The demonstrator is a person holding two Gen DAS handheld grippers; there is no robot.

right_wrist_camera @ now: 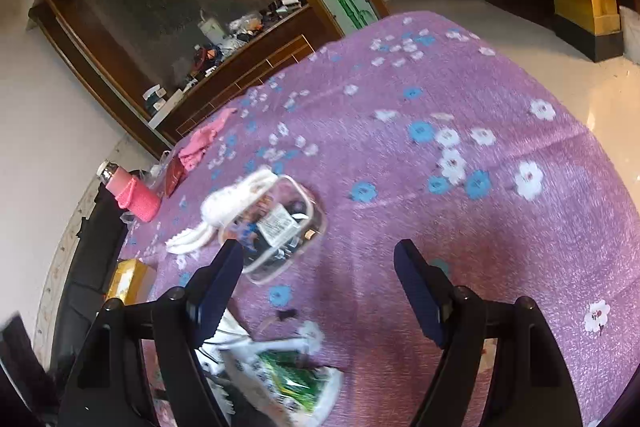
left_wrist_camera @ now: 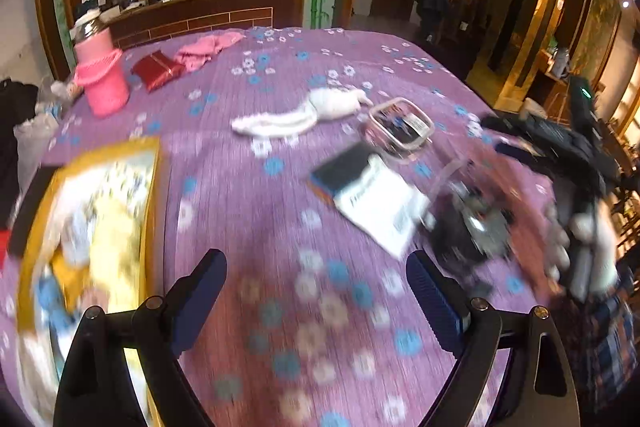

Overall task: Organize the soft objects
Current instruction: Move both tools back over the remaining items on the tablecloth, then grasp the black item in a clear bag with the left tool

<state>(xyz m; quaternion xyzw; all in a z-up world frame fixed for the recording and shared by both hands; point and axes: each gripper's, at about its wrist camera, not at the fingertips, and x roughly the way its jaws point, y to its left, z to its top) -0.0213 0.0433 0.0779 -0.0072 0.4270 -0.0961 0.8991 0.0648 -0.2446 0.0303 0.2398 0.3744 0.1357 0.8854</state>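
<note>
1. Both my tongs, left gripper and right gripper, stand apart, empty
2. White plush toy lies mid-tablecloth beside clear box
3. Probably light, floppy; I'd pinch its body

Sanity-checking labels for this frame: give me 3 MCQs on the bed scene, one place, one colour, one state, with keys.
1. The white soft toy lies:
A. on the purple bedspread
B. inside the yellow box
C. on the floor

2. The knitted sleeve on the bottle is:
A. blue
B. pink
C. green

3. The right gripper is:
A. shut on the toy
B. shut on the clear container
C. open, holding nothing

Key: 1 A, it rests on the spread beside the clear container. 2 B, pink knit in both views. 3 C, fingers apart with only cloth between.
</note>
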